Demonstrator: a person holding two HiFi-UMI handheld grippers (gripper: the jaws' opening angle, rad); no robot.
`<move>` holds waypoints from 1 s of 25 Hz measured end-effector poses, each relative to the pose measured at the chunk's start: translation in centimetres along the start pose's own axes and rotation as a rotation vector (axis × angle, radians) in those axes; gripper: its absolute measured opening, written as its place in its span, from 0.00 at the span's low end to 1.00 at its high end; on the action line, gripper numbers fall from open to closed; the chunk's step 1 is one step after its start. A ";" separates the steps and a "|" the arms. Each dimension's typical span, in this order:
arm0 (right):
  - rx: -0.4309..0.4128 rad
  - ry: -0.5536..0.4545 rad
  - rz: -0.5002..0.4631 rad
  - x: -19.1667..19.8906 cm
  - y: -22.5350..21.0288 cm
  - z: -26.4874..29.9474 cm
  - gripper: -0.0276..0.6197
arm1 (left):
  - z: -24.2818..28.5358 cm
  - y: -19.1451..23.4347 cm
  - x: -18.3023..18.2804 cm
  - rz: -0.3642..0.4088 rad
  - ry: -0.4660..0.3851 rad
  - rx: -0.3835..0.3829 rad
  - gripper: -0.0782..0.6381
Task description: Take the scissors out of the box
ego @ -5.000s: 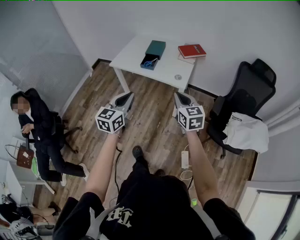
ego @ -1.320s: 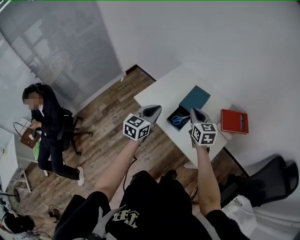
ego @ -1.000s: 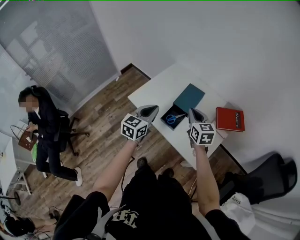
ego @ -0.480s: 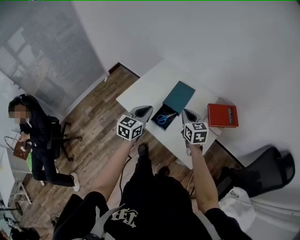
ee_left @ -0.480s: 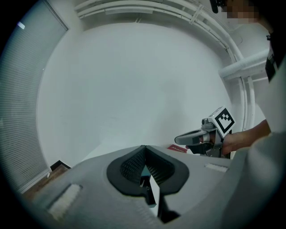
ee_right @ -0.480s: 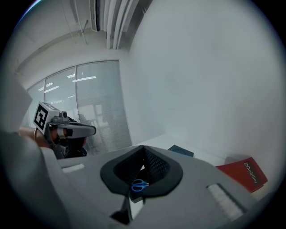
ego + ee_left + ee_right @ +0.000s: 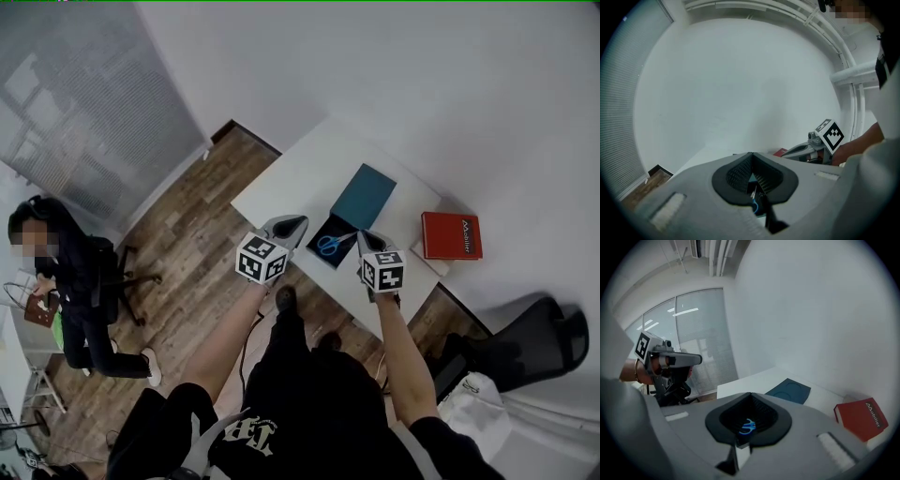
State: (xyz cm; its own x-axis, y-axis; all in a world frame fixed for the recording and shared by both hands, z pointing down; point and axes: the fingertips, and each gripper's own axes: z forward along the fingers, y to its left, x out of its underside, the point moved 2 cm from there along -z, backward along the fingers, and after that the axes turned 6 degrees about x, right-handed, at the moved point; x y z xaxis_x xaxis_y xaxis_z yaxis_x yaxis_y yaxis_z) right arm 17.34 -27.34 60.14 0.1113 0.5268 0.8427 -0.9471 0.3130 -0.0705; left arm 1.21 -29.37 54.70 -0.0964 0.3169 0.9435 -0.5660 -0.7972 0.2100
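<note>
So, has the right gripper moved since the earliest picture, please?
Yes: the right gripper has come forward from over the floor to the white table's near edge, beside the box.

Bright, even light; fisheye-warped edges

White counter (image 7: 300, 178) set against white wall (image 7: 422, 84), near corner jutting over wood-plank floor (image 7: 187, 244). Red book (image 7: 451, 235) flat at counter's right end, close to wall; white lettering on cover too small to read. Black office chair (image 7: 525, 342) lower right, beside counter. White garment (image 7: 473, 403), possibly a bag, lying against its seat. Person in dark clothes (image 7: 66, 281) seated far left, well apart from counter; brown bag (image 7: 37, 309) by their hand. Grey blinded glass wall (image 7: 75, 103) upper left.
</note>
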 end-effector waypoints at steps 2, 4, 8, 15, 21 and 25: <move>-0.010 0.035 -0.013 0.8 0.5 1.3 0.05 | 0.2 0.9 0.5 -0.006 0.010 0.011 0.11; -0.020 0.070 -0.025 1.7 1.0 2.7 0.05 | 0.5 1.8 0.9 -0.012 0.020 0.023 0.11; -0.030 0.135 -0.043 3.5 1.5 5.0 0.05 | 1.2 3.3 1.8 -0.030 0.036 0.043 0.11; -0.035 0.241 -0.038 6.1 1.9 8.1 0.13 | 2.4 5.5 3.4 -0.066 0.061 0.074 0.11; 0.006 0.340 -0.031 9.1 1.5 10.3 0.20 | 3.7 7.2 4.6 -0.090 0.085 0.100 0.11; 0.030 0.396 -0.013 10.6 1.4 11.7 0.25 | 4.3 8.7 5.0 -0.100 0.103 0.119 0.11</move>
State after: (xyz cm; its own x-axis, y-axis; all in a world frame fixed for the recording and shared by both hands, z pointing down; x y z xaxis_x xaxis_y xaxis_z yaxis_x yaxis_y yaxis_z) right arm 13.71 -30.58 75.20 0.2251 0.7888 0.5719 -0.9526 0.3015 -0.0409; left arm -0.67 -36.90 62.35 -0.1316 0.4440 0.8863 -0.4765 -0.8124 0.3363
